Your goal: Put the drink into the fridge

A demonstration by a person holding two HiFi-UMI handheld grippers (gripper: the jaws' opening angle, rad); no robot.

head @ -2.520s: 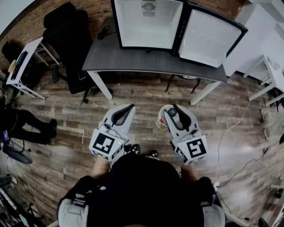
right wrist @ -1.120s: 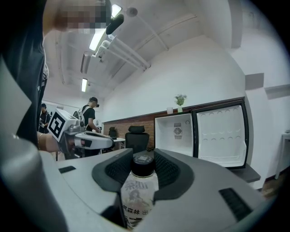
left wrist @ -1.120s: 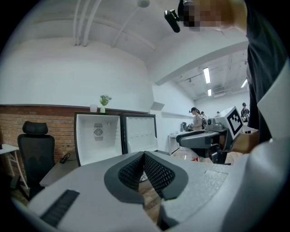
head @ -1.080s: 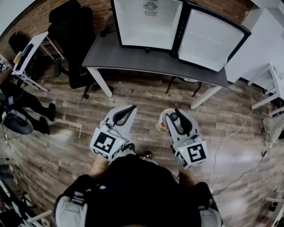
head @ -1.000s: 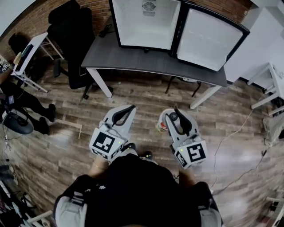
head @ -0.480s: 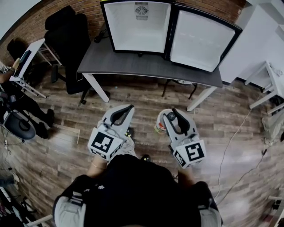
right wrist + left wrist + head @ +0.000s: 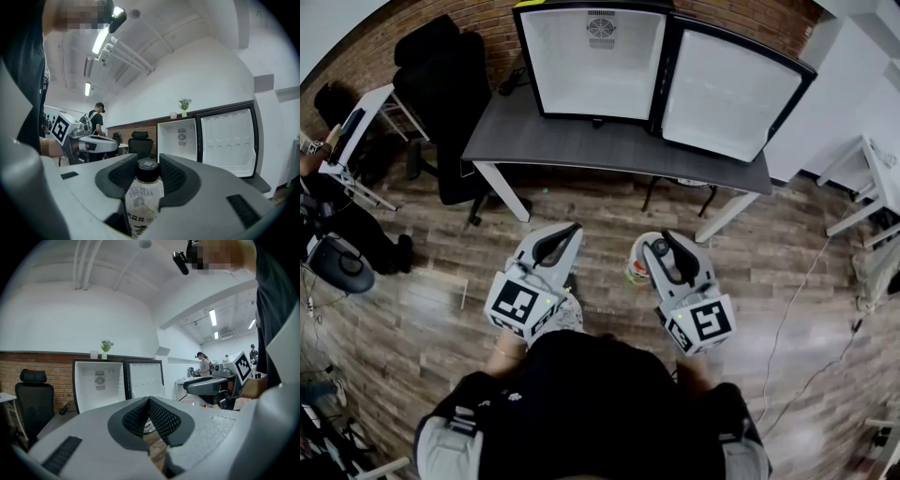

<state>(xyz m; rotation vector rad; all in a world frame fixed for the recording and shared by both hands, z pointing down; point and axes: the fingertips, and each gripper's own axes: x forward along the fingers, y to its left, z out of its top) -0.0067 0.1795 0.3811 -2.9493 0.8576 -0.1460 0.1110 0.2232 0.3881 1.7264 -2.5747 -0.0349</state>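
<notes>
The drink (image 7: 143, 201), a pale bottle with a dark cap, is clamped near its top in the right tongs (image 7: 664, 251), over the wood floor (image 7: 431, 281). The left tongs (image 7: 149, 404) are squeezed together, nothing gripped. The fridge (image 7: 595, 66) is parked open on the desk (image 7: 581, 141), well ahead.

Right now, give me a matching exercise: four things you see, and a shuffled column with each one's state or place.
1 left gripper
2 right gripper
3 fridge door
4 office chair

A swung open
B jaws shut on the drink bottle
C beside the desk's left end
D jaws shut, nothing between

Pairs: 1-D, 2-B, 3-A, 4-C
</notes>
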